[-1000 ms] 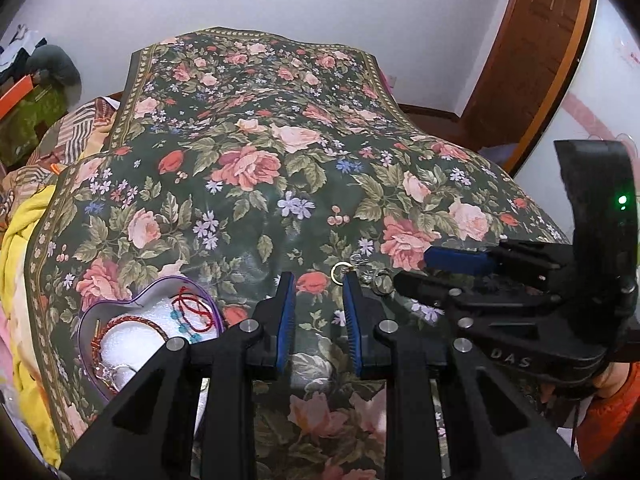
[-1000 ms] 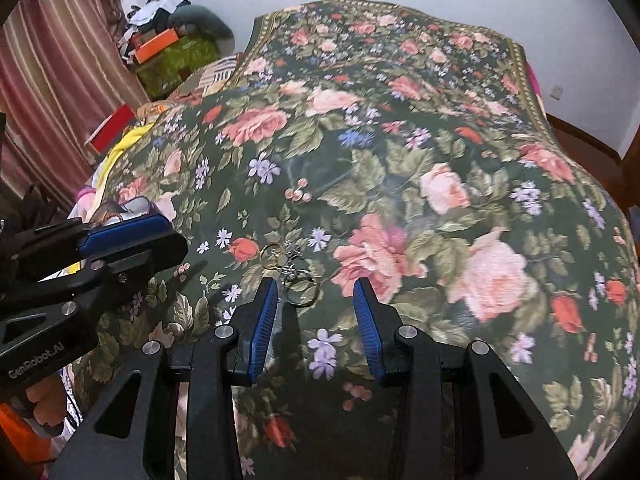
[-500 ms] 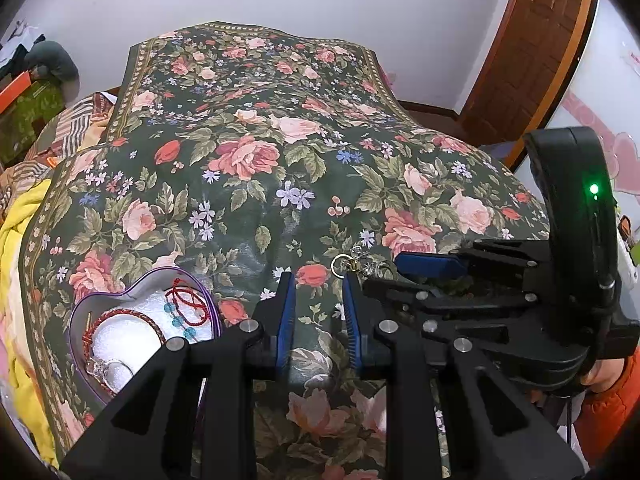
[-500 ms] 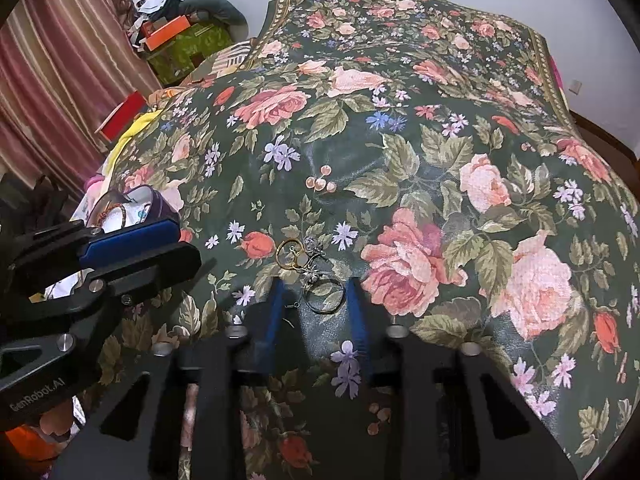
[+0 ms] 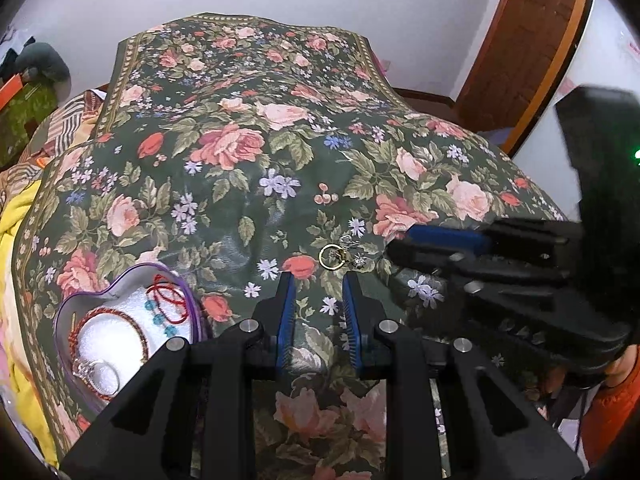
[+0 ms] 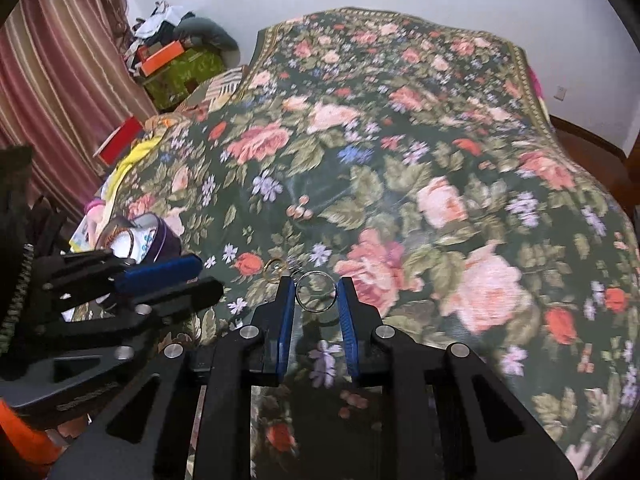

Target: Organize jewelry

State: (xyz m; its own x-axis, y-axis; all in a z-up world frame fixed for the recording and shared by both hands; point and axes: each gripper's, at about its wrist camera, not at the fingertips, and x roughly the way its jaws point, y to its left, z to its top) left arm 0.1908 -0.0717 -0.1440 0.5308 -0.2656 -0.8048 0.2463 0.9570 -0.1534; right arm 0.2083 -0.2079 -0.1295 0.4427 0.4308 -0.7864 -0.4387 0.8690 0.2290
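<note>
1. Ring position: the silver ring point(image 6: 316, 291) sits between the pads of the right claw point(image 6: 316, 300), standing nearly face-on to the right wrist camera, its plane spanning the gap. The pads meet its rim at 9 and 3 o'clock; judged a grip, though motion blur leaves this uncertain.
2. Remaining pieces: a gold ring point(image 5: 331, 257) and small silver bits lie on the bed point(image 5: 240, 208), just beyond the left claw point(image 5: 319, 300) at 12 o'clock and apart from it.
3. Left claw state: narrowly parted, nothing between the pads.
4. Destination: the heart box point(image 5: 68, 320), already holding bracelets and a ring, lies at 9 o'clock from the left claw, well apart from the right claw.
5. Judgement: the coming move turns on carrying the silver ring leftward, across the left claw's line, to the box.
</note>
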